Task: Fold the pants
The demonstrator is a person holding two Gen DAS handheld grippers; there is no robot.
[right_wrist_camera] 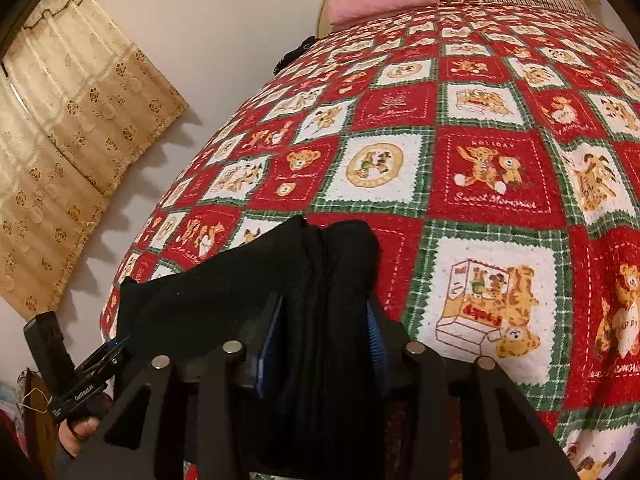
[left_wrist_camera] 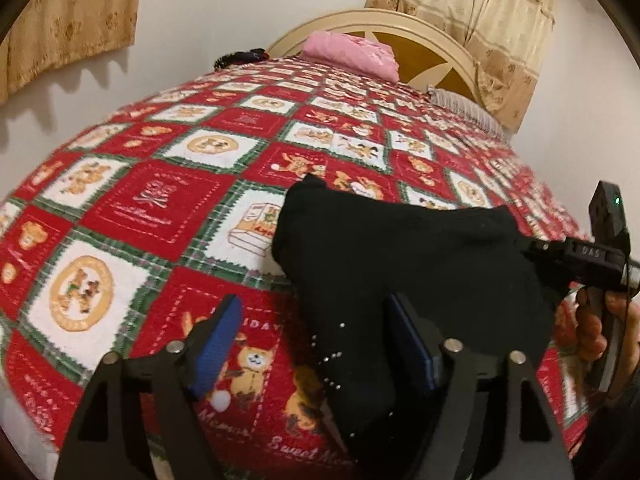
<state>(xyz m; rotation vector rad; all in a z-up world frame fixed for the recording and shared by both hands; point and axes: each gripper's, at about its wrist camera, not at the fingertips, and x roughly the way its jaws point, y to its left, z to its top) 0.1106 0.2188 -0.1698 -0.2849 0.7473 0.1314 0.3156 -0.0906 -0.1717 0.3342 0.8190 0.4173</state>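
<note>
The black pants (left_wrist_camera: 400, 256) hang bunched above the red patchwork bedspread (left_wrist_camera: 160, 200). In the left wrist view my left gripper (left_wrist_camera: 316, 344) is open; the cloth drapes over its right finger (left_wrist_camera: 412, 344) and its left blue pad (left_wrist_camera: 218, 344) is bare. My right gripper (left_wrist_camera: 532, 248) holds the pants' right end. In the right wrist view my right gripper (right_wrist_camera: 324, 344) is shut on a thick bunch of the pants (right_wrist_camera: 332, 280). The cloth stretches left toward the left gripper (right_wrist_camera: 116, 350).
The bedspread (right_wrist_camera: 480, 160) covers the whole bed. A pink folded cloth (left_wrist_camera: 352, 50) lies at the headboard (left_wrist_camera: 440, 52), next to a striped pillow (left_wrist_camera: 464, 108). A dark item (left_wrist_camera: 240, 58) sits at the bed's far left edge. Beige curtains (right_wrist_camera: 72, 140) hang on the wall.
</note>
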